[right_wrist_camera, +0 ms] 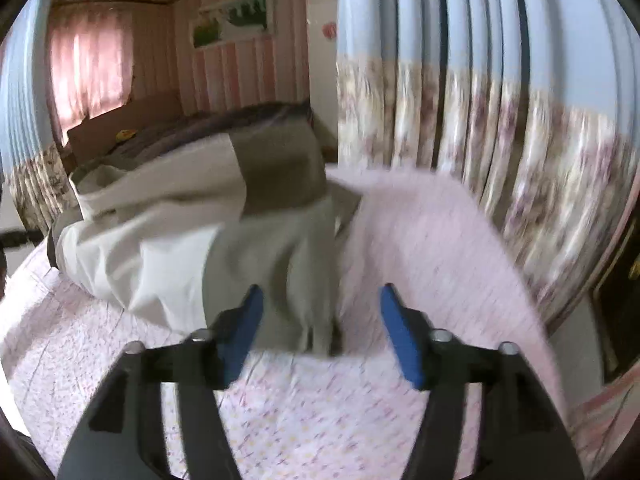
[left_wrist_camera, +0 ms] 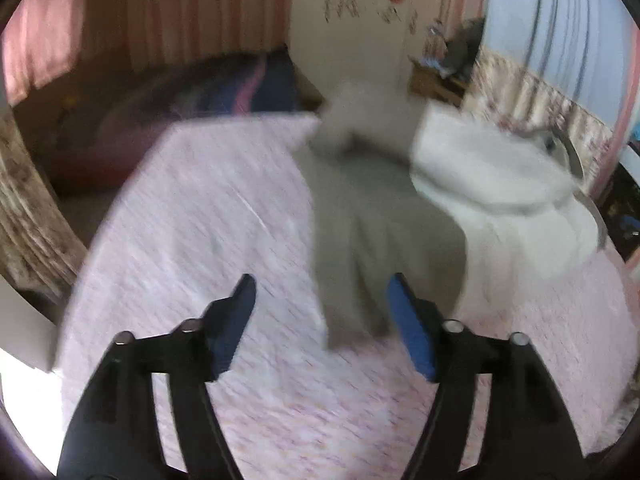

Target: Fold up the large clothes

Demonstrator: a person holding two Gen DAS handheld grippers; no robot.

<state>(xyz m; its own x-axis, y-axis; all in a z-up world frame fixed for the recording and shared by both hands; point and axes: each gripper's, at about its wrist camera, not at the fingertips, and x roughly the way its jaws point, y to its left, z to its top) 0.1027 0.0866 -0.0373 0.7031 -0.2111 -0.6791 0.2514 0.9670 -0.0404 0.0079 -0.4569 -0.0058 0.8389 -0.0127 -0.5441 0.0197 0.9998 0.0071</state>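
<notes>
The left gripper (left_wrist_camera: 322,286) stands wide, nothing between its blue pads, above the pink bedspread (left_wrist_camera: 192,208). Ahead of it, slightly right, lies the grey-and-white garment (left_wrist_camera: 360,216), crumpled. The right gripper (right_wrist_camera: 322,296) is likewise wide and empty, the garment (right_wrist_camera: 256,236) just beyond its left finger.

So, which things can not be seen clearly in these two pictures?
- Garment, left wrist view: motion blur; its type and fold lines are unclear.
- Garment's far end, right wrist view: blurred, the rest hidden behind its own heap.
- Wall stickers, left wrist view: too small and smeared.
- Bed, both views: cut off by the lens edge.
- Left gripper and right gripper: open, nothing between.
</notes>
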